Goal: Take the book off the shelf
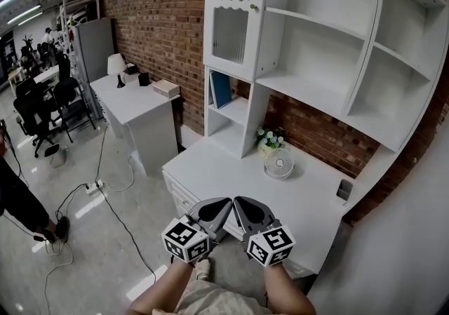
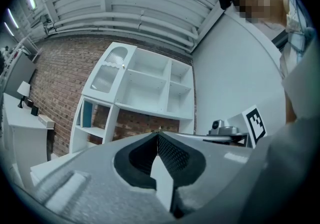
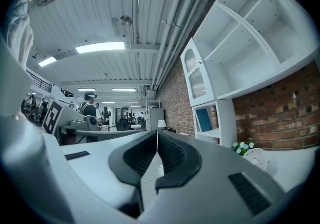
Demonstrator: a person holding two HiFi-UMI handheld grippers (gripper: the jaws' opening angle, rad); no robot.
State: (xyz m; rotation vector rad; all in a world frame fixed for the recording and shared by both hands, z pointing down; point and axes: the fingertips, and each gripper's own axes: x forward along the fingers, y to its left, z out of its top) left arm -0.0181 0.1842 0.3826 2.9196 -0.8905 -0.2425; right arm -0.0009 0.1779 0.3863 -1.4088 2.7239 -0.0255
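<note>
Both tongs are squeezed fully closed on nothing: the grey left gripper point(image 1: 216, 212) and grey right gripper point(image 1: 251, 212) sit side by side at 6 o'clock in the head view, over the near edge of the white desk point(image 1: 224, 166). The thin blue book point(image 1: 220, 89) leans in the low open cubby of the white shelf unit point(image 1: 309, 82), at 12 o'clock from the grippers and well apart from them, with a small round white fan point(image 1: 278, 163) on the desk at 1 o'clock

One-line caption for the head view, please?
Left gripper and right gripper, shut and empty, side by side before the desk; blue book in the shelf, lower left.
</note>
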